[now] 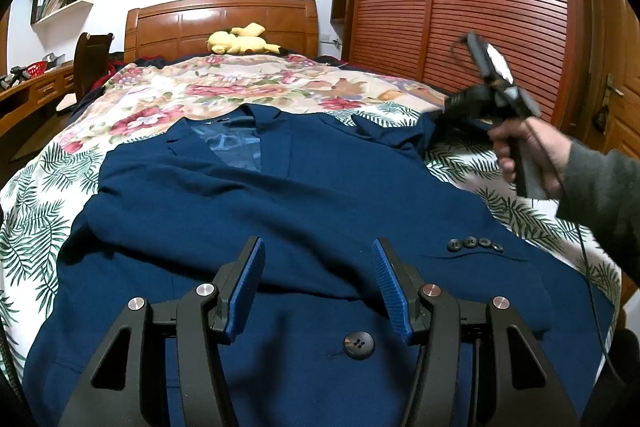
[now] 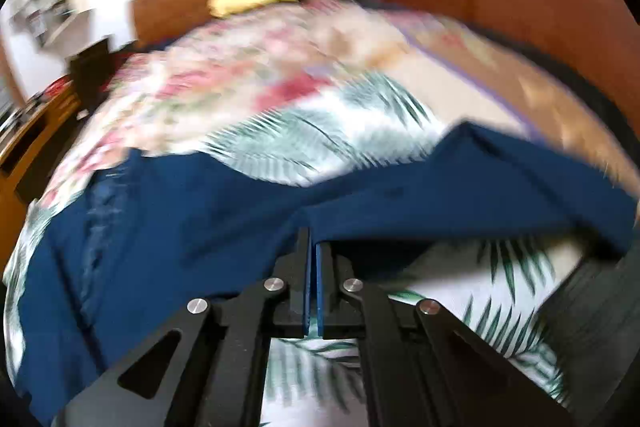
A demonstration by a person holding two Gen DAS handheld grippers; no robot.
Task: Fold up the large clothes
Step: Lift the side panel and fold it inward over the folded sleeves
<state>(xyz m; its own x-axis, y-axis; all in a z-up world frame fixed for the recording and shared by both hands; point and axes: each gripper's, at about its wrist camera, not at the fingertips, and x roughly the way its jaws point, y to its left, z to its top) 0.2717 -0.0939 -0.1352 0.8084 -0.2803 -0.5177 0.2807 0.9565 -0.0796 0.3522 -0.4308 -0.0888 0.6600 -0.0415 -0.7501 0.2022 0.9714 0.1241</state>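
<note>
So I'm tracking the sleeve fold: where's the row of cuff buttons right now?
In the left wrist view, the cuff buttons lie on the blue jacket, right of the open left gripper and above the large front button.

navy blue suit jacket [image 1: 280,219] spread flat on the bed's floral and palm-leaf bedspread [image 1: 36,227] | left tongs [image 1: 318,291] hanging wide open over the front, big dark button [image 1: 359,343] right below | right tongs [image 1: 436,125] down at the far shoulder, kinda blurry | yellow plush toy [image 1: 240,39] by the wooden headboard [image 1: 220,23]
</note>
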